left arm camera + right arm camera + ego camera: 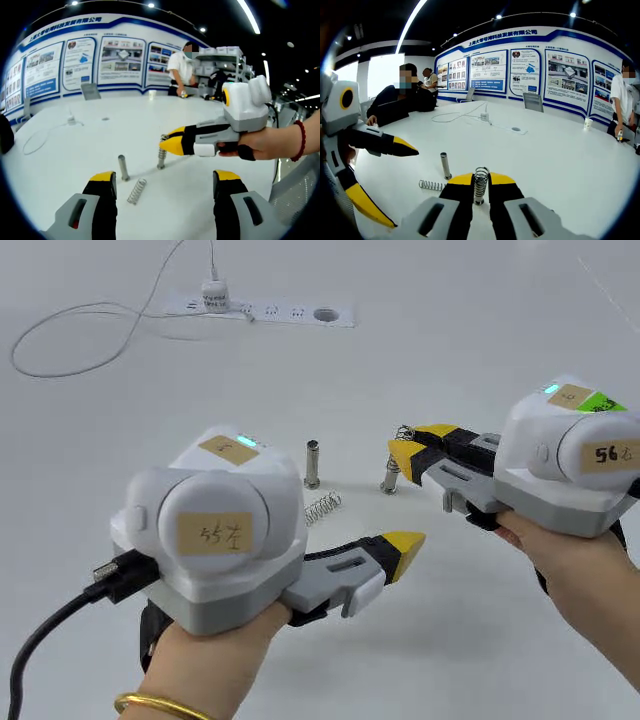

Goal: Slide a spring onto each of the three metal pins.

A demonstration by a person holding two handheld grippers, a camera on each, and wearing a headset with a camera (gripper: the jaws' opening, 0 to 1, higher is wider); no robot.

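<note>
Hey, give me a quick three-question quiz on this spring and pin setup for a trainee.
1. True or false: the left gripper is open.
2. Where is the loose spring? A) lying on the table; B) in the left gripper; C) in a box.
3. Fill in: the right gripper is shut on the upright spring, which sits on a ____.
Key: 1 true; 2 A; 3 pin.

A white counter (480, 340) spans the head view; a power strip (262, 311) lies at upper centre with an adapter (213, 292) plugged in; a white cable (85, 306) loops to the upper left; in the right gripper view, display boards (520, 65) line the back wall; seated people (395, 102) at left.
</note>
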